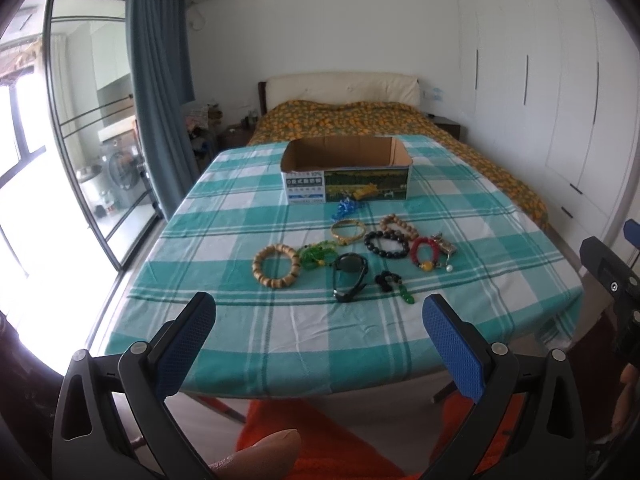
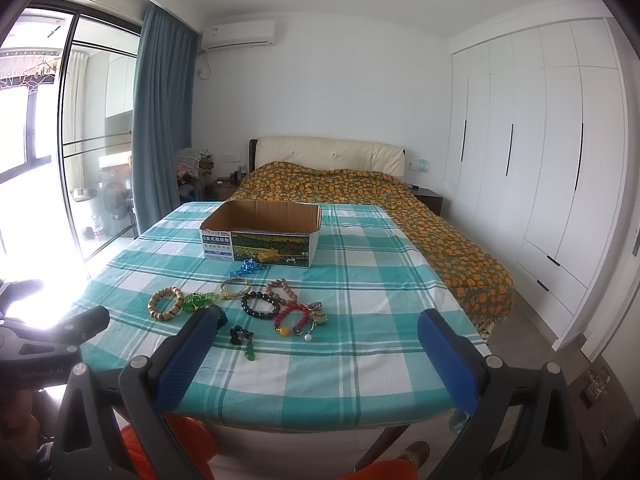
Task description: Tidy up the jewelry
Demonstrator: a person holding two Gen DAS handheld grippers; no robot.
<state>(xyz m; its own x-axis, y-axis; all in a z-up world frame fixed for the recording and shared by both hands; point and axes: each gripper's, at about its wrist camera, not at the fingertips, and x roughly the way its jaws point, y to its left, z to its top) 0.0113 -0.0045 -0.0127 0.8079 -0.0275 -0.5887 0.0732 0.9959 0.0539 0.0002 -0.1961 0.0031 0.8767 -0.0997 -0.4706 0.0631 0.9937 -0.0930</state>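
Left hand-held gripper point(image 1: 319, 322) wide open, empty, low in frame before the counter point(image 1: 224, 344). Mid-frame, left to right: wooden bead bracelet point(image 1: 275, 266), green beads point(image 1: 318, 255), black bead bracelet point(image 1: 386, 243), red bracelet point(image 1: 425, 253). Cardboard box point(image 1: 346, 176) sits behind them. Right hand-held gripper point(image 2: 318, 328) also spread open, empty.

A worktop point(image 1: 248, 344) draped in a teal-and-white checked cloth stood at the foot of a bed point(image 2: 440, 232) covered with an orange-flowered spread. A blue curtain point(image 2: 160, 120) hung beside glass sliding doors point(image 1: 80, 140) on the left, an air conditioner point(image 2: 239, 34) sat high on the wall, and white wardrobes point(image 2: 540, 140) lined the right.
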